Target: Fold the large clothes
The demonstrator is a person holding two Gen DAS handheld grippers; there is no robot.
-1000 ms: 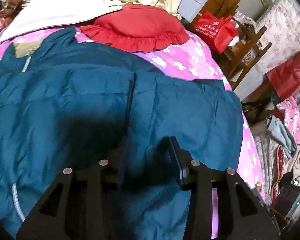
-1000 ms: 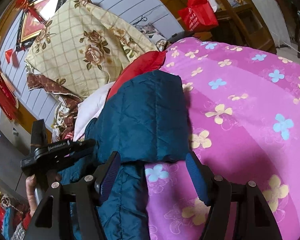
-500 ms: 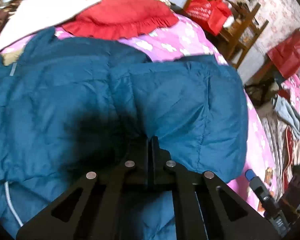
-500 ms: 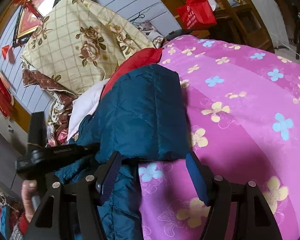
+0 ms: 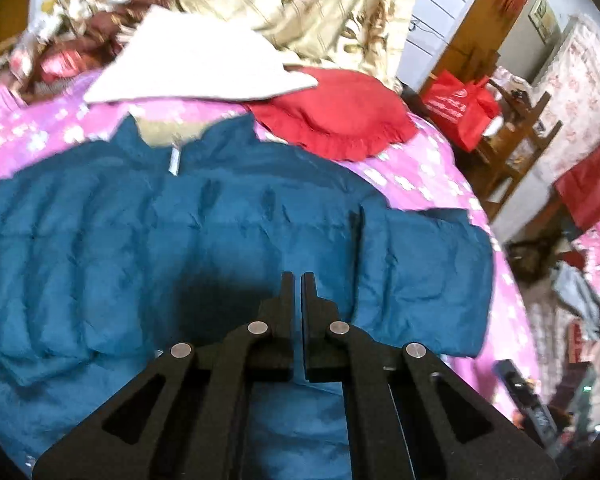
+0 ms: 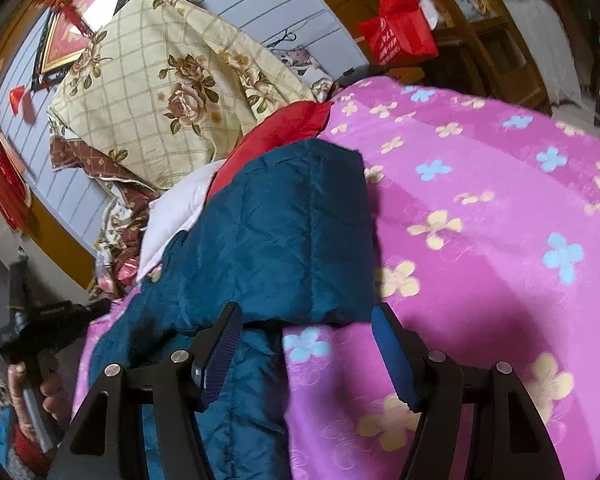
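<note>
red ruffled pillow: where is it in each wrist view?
Left wrist: red ruffled pillow upper centre-right, beyond the blue jacket, partly under a white cloth.
Right wrist: only a red sliver centre-top, behind the jacket's folded sleeve.
Shared landmark: red shopping bag.

red bag (image 5: 458, 106): white print on the side, characters too blurred to read
red bag, right wrist view (image 6: 398, 36): white vertical characters on the side, not legible
framed red picture (image 6: 82, 30) on wall: gold marks, unreadable
left gripper (image 6: 44, 318) body, seen from right wrist view: small pale lettering, too small to make out
wall picture (image 5: 542, 10) by door: no readable text
net: nothing legible in either view
</note>
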